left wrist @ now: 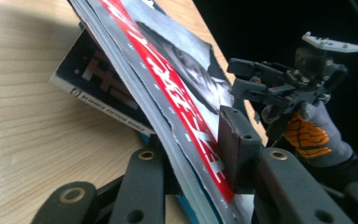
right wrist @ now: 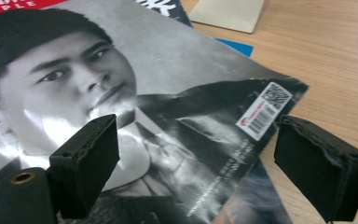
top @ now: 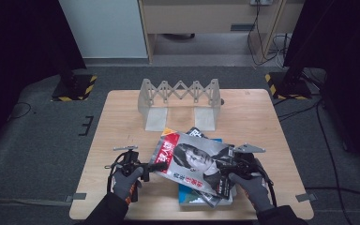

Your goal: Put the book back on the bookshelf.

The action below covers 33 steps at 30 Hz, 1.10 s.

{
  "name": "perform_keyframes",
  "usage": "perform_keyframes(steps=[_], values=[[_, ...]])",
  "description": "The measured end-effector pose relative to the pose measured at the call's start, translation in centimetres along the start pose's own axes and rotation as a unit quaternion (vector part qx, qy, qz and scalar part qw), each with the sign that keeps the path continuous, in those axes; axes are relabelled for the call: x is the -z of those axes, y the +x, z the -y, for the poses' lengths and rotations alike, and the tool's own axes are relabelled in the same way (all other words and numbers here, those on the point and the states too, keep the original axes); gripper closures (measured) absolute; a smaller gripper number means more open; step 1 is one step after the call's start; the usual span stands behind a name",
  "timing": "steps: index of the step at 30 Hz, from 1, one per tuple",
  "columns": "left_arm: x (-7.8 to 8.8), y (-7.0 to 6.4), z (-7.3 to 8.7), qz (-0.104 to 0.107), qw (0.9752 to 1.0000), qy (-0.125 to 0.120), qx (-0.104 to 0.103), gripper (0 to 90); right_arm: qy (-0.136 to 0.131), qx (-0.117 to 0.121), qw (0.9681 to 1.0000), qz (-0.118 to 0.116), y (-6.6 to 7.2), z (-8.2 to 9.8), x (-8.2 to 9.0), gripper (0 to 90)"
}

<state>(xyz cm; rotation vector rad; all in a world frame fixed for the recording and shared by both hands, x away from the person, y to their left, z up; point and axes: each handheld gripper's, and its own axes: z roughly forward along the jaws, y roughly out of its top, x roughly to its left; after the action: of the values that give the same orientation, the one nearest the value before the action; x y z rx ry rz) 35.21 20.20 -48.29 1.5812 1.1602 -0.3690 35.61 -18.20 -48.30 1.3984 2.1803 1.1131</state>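
Left hand-held gripper is clamped on the magazine's red spine edge, tilting it up off the books stacked on the bench. Right hand-held gripper hangs wide open over the cover's barcode corner — gripping nothing.

Your left gripper pinches the red-banded edge of a glossy magazine, lifting it tilted off the books beneath. Its grey portrait cover spreads under your right gripper, barcode corner between the spread jaws.
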Motion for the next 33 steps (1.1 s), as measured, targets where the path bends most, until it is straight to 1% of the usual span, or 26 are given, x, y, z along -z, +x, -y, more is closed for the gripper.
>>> perform_keyframes(steps=[2,5,6,10,11,13,16,17,18,19,20,23,24,26,29,30,33], values=[[0.1,-0.3,-0.2,0.002,1.0000,-0.003,0.002,71.8,-0.002,-0.006,1.0000,0.003,-0.2,-0.1,0.1,14.6],[0.2,-0.5,-0.3,0.006,1.0000,-0.007,0.002,73.8,-0.004,-0.010,0.9999,0.005,-0.6,-0.1,0.3,15.2],[0.3,-0.8,-0.5,0.012,0.9999,-0.011,0.001,74.5,-0.004,-0.011,0.9999,0.006,-0.7,-0.1,0.4,15.4],[0.6,-1.5,-1.0,0.020,0.9996,-0.021,-0.005,76.8,-0.004,-0.020,0.9997,0.010,-1.1,-0.2,0.5,16.0],[0.6,-1.5,-1.0,0.020,0.9996,-0.021,-0.005,77.3,-0.005,-0.018,0.9998,0.012,-1.3,-0.2,0.6,16.1],[0.7,-1.9,-1.4,0.026,0.9993,-0.028,-0.007,78.2,-0.006,-0.022,0.9997,0.013,-1.5,-0.2,0.7,16.4],[0.7,-2.1,-1.7,0.033,0.9987,-0.039,-0.002,79.4,-0.009,-0.026,0.9995,0.015,-1.7,-0.3,0.8,16.6],[0.7,-2.1,-1.7,0.033,0.9987,-0.039,-0.002,80.1,-0.009,-0.026,0.9995,0.015,-1.7,-0.3,0.8,16.6],[0.8,-2.3,-1.9,0.041,0.9981,-0.045,0.000,80.5,-0.010,-0.026,0.9995,0.016,-1.9,-0.3,0.9,16.7],[0.8,-2.3,-1.9,0.041,0.9981,-0.045,0.000,81.1,-0.011,-0.029,0.9994,0.017,-2.0,-0.3,1.0,16.7],[0.8,-2.7,-2.1,0.047,0.9977,-0.048,-0.001,81.6,-0.011,-0.030,0.9993,0.018,-2.1,-0.3,1.0,16.8],[0.8,-3.2,-2.5,0.055,0.9969,-0.056,-0.005,83.0,-0.014,-0.033,0.9992,0.021,-2.4,-0.3,1.2,16.9],[0.8,-3.2,-2.5,0.055,0.9969,-0.056,-0.005,83.4,-0.014,-0.033,0.9992,0.021,-2.4,-0.3,1.2,16.9],[1.0,-3.6,-3.1,0.061,0.9958,-0.068,-0.006,84.2,-0.016,-0.037,0.9989,0.025,-2.8,-0.3,1.3,17.0],[1.6,-4.1,-3.8,0.062,0.9946,-0.082,-0.013,85.2,-0.021,-0.040,0.9985,0.030,-3.3,-0.3,1.6,17.0],[1.7,-4.3,-4.1,0.063,0.9943,-0.085,-0.014,85.4,-0.021,-0.044,0.9983,0.031,-3.4,-0.3,1.7,17.1],[2.2,-4.7,-4.7,0.068,0.9926,-0.098,-0.019,85.3,-0.023,-0.049,0.9979,0.037,-4.0,-0.3,1.8,17.3]])
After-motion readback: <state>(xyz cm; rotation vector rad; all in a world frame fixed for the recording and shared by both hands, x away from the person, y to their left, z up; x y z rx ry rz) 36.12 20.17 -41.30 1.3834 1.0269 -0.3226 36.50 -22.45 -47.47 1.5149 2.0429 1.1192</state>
